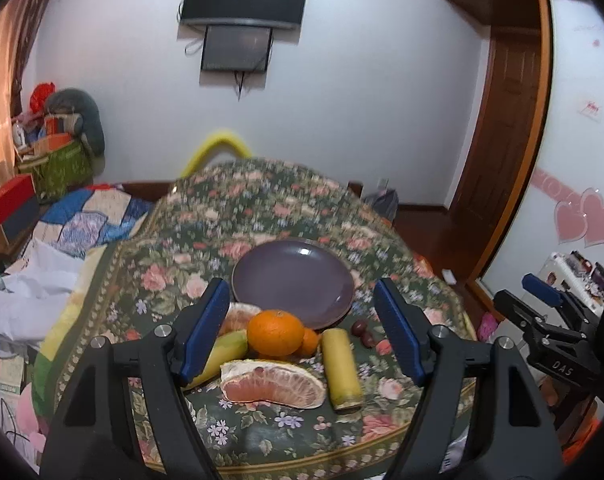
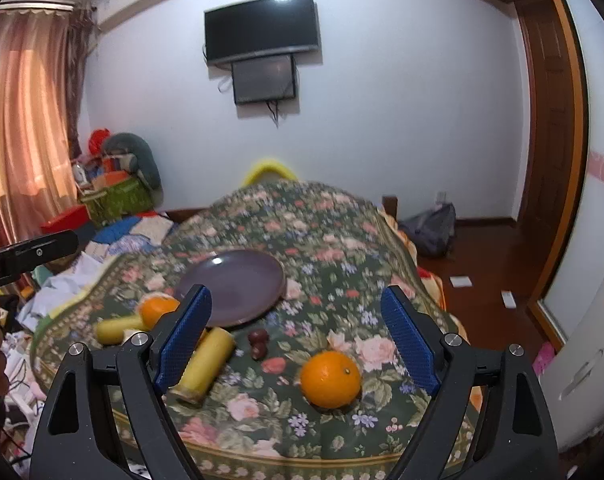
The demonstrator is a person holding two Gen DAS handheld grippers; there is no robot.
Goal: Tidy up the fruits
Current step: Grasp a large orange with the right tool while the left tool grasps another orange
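Purple plate (image 1: 290, 280) bare, no fruit on it; oranges (image 2: 329, 378), pomelo segment (image 1: 274, 386), banana pieces (image 1: 341, 368) all on floral cloth (image 2: 302, 220); left gripper (image 1: 302, 336) and right gripper (image 2: 298, 338) released, nothing grasped; task barely begun.

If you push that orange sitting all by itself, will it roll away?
Probably. The lone orange looks round, with nothing beside it to stop it, and it sits on a soft flowery cloth that seems to slope near the edge, so a nudge could send it off. Its skin looks smooth and firm, so the open right tool might slip unless it squeezes the middle.
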